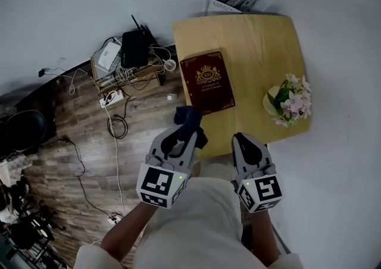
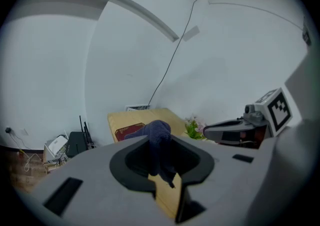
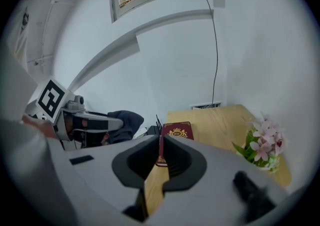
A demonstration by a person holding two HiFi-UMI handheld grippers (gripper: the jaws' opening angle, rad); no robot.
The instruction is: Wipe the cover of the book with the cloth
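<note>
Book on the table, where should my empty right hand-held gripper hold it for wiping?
Probably pinch the book at its near right corner, coming from your side. It lies flat, closed, so only its thin edge offers a grip; that corner is nearest the right hand-held gripper and leaves the cover free for the cloth.

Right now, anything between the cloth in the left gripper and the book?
Nothing. Head view shows only bare table between the cloth and the book.
</note>
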